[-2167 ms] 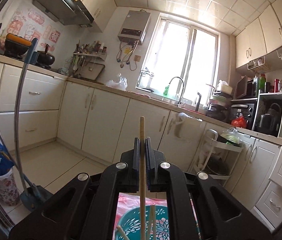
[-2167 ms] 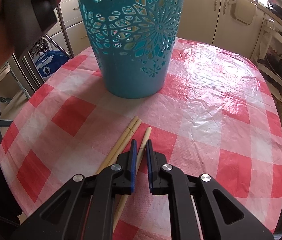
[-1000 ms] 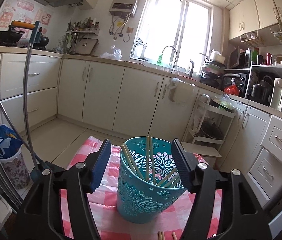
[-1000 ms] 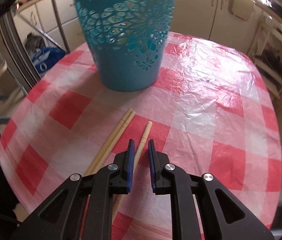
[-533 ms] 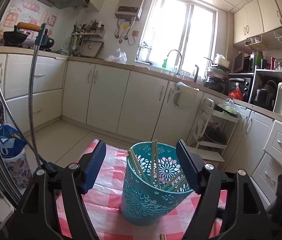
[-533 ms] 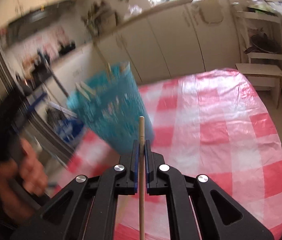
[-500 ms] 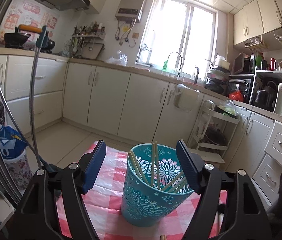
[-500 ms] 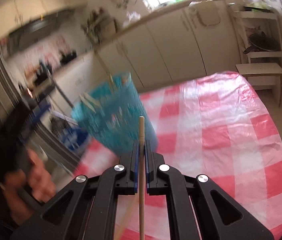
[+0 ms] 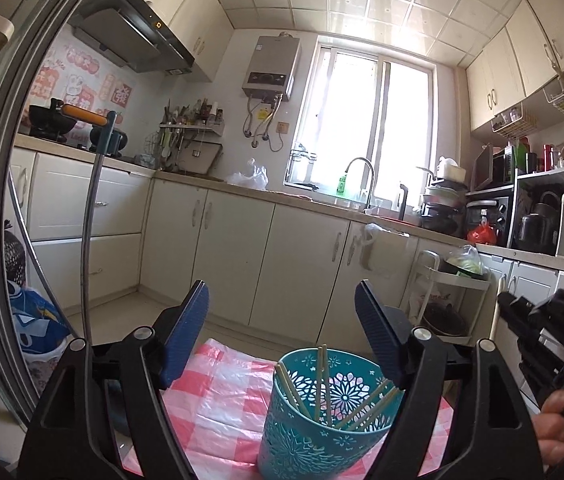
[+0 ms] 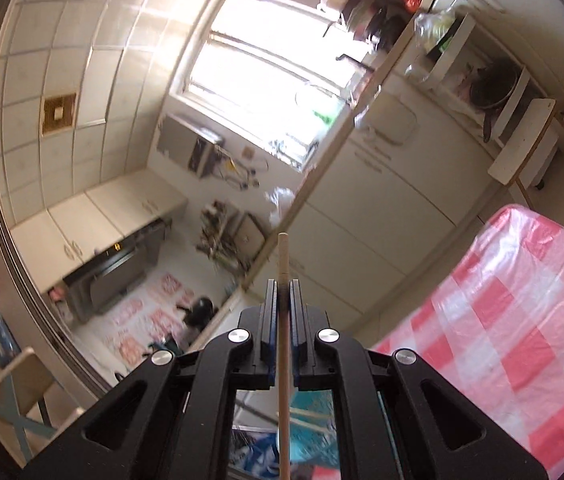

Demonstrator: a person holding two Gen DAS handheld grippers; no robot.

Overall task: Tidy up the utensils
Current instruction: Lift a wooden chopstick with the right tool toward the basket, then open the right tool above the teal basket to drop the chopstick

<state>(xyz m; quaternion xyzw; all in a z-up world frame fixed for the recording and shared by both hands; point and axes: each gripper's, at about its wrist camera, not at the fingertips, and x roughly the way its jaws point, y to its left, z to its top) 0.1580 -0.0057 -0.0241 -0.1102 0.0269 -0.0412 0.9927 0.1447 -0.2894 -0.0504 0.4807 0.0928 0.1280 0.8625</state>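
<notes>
Item: one wooden chopstick (image 10: 283, 360), clamped between the closed pads of the right gripper (image 10: 282, 292), long axis running up through the jaws. Destination: teal basket (image 9: 324, 420) on the checked tablecloth (image 9: 218, 392), directly beneath this gripper. Left gripper (image 9: 282, 336) has just been widening and grips nothing, framing the basket from behind. Right hand (image 9: 558, 428) nearer for the drop.

Between the left claw's (image 9: 282, 316) wide-apart jaws the air is free; the bin (image 9: 326, 420) stands just below and ahead, sticks (image 9: 318, 384) poking up. The right claw (image 9: 500, 300) crowds in from its right.
</notes>
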